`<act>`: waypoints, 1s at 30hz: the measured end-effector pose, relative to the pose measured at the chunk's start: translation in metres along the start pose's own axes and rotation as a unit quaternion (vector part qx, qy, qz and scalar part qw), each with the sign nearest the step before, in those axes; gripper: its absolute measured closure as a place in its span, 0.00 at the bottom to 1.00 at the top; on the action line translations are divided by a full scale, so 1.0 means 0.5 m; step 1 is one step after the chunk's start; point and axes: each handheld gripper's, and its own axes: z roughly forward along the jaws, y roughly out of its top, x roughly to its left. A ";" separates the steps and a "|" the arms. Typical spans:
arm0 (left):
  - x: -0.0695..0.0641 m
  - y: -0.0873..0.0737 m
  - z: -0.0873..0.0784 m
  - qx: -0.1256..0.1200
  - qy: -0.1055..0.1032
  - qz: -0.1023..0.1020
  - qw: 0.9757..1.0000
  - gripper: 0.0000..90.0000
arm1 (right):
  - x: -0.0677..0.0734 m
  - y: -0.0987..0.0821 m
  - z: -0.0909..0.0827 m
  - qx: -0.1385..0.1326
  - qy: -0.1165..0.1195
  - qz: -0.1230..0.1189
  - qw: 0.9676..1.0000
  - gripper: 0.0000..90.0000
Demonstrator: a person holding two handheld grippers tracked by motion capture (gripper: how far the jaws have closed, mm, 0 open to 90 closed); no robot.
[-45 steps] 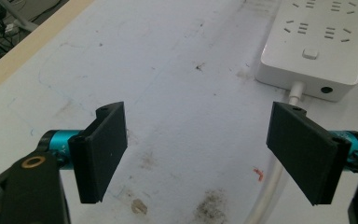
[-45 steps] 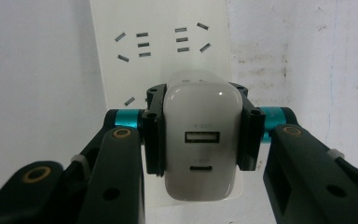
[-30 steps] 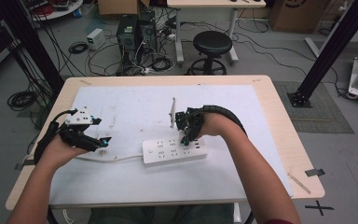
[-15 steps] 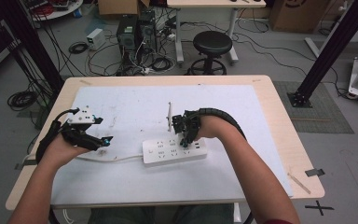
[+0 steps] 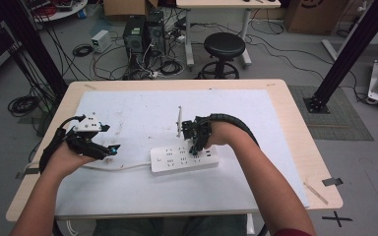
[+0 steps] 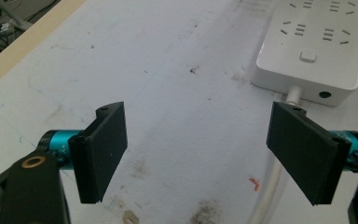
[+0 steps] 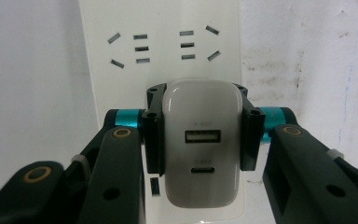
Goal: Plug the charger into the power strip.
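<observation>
A white power strip (image 5: 184, 158) lies flat on the white mat, its cable (image 5: 123, 167) running off to the left. My right gripper (image 5: 195, 145) points down over the strip's right half. In the right gripper view it (image 7: 200, 135) is shut on a white USB charger (image 7: 201, 144), pads pressed to its two sides, right above the strip's sockets (image 7: 161, 46). Whether the charger's prongs are in a socket is hidden. My left gripper (image 5: 109, 142) rests left of the strip, open, with nothing between its jaws (image 6: 200, 140). The strip's cable end (image 6: 321, 46) lies just beyond it.
The white mat (image 5: 142, 108) covers most of the wooden table (image 5: 295, 128). A strip of tape (image 5: 317, 192) lies near the front right corner. Behind the table, on the floor, stand a black stool (image 5: 224, 49), computer cases (image 5: 145, 34) and loose cables.
My right gripper with the charger has shifted slightly left and lower over the strip. The left gripper has stayed where it was.
</observation>
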 end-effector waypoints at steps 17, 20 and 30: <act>0.007 0.003 -0.013 -0.011 0.002 0.000 1.000 0.23 | 0.004 -0.023 -0.042 -0.037 -0.021 0.041 0.998 0.51; 0.007 0.006 -0.016 -0.016 0.004 0.001 1.000 0.23 | 0.006 -0.027 -0.047 -0.041 -0.025 0.044 0.998 0.50; 0.010 0.012 -0.022 -0.027 0.003 0.007 1.000 0.23 | 0.030 -0.087 -0.075 -0.145 -0.043 0.107 0.983 0.36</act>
